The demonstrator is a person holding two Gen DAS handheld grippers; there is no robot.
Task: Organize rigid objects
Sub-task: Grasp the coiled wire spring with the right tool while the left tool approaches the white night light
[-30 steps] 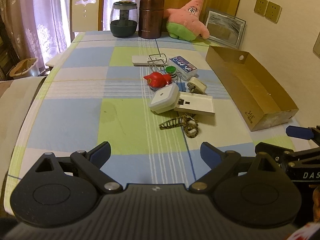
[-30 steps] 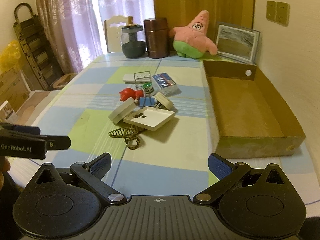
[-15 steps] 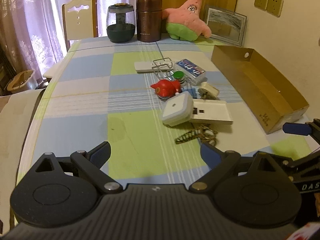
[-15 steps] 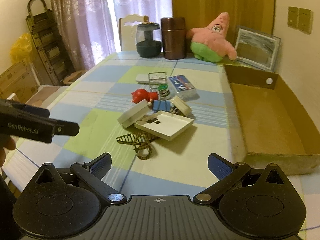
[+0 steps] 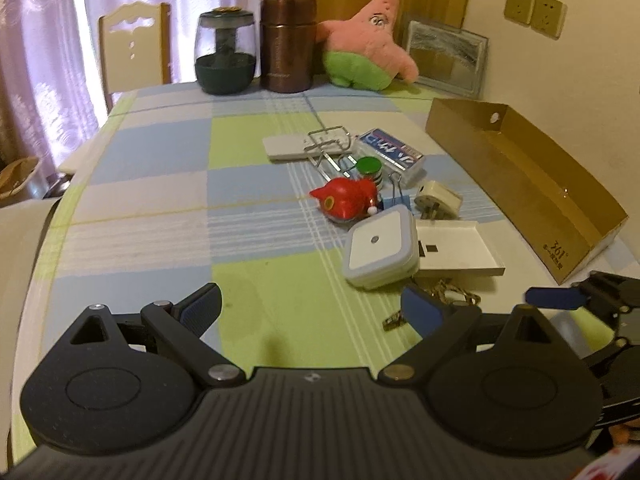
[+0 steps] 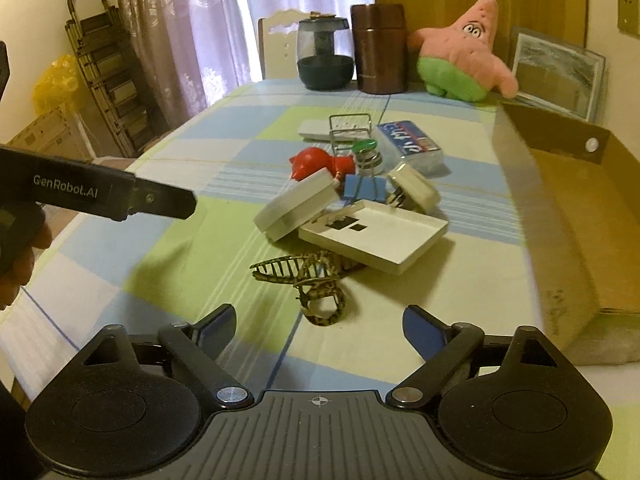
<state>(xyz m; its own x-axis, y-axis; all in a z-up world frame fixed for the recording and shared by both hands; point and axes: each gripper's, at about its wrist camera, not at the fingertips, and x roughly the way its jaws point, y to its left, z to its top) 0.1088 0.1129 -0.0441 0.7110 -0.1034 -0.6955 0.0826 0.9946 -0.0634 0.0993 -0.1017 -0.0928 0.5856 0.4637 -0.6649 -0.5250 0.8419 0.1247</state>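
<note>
A pile of small rigid items lies mid-table: a white square box (image 5: 380, 252), a flat white tray (image 5: 456, 254), a red toy (image 5: 346, 200), a blue binder clip (image 6: 362, 188), a white plug (image 5: 438, 202), a blue card case (image 5: 390, 152) and a leopard-print hair claw (image 6: 316, 280). My right gripper (image 6: 322, 320) hovers just short of the claw. Its jaws are closing, the claw's near end sits between the fingertips, and no pad touches it. My left gripper (image 5: 312, 304) is open with nothing in it, just short of the white box.
An open cardboard box (image 5: 520, 184) lies along the table's right side. At the far end stand a dark jar (image 5: 226, 60), a brown canister (image 5: 286, 44), a pink plush star (image 5: 368, 48) and a framed picture (image 5: 446, 56). A chair (image 5: 134, 48) stands behind.
Both grippers have moved forward and down toward the pile, which now looks larger. The right gripper's fingers have drawn somewhat closer together; the left ones stay as wide.
</note>
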